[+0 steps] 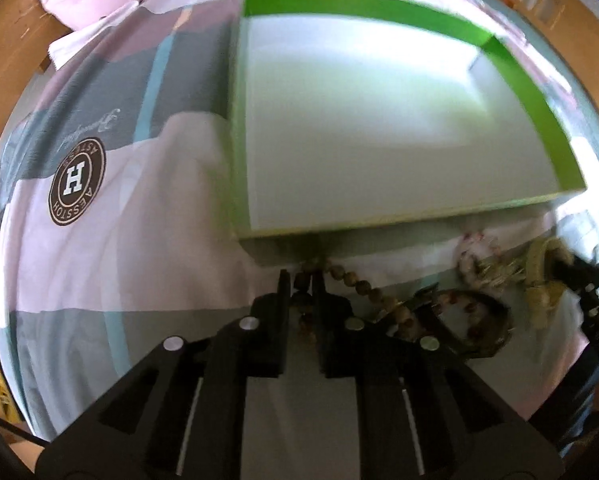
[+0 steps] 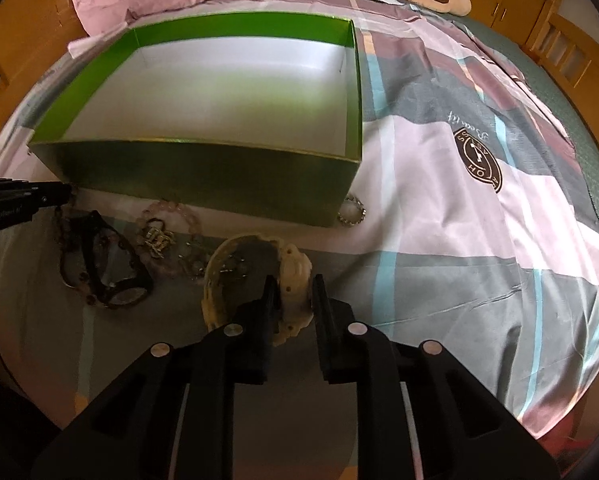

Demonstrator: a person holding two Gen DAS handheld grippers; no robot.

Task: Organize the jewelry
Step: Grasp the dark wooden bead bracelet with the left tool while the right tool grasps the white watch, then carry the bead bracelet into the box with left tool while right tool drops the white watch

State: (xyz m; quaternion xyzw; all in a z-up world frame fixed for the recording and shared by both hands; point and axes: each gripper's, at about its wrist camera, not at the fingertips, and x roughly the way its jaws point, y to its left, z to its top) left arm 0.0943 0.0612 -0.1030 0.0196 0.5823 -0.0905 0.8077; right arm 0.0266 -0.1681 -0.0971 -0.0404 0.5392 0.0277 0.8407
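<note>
- Left wrist view: left gripper (image 1: 302, 280) pinching brown bead string (image 1: 363, 286) beside green box (image 1: 539, 92).
- Right wrist view: right gripper (image 2: 293, 290) pinching cream bangle (image 2: 295, 268) on bedsheet (image 2: 439, 240).

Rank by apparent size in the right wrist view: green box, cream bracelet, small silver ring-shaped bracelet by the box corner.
1. green box
2. cream bracelet, though nearness to the camera enlarges it
3. silver bracelet
</note>
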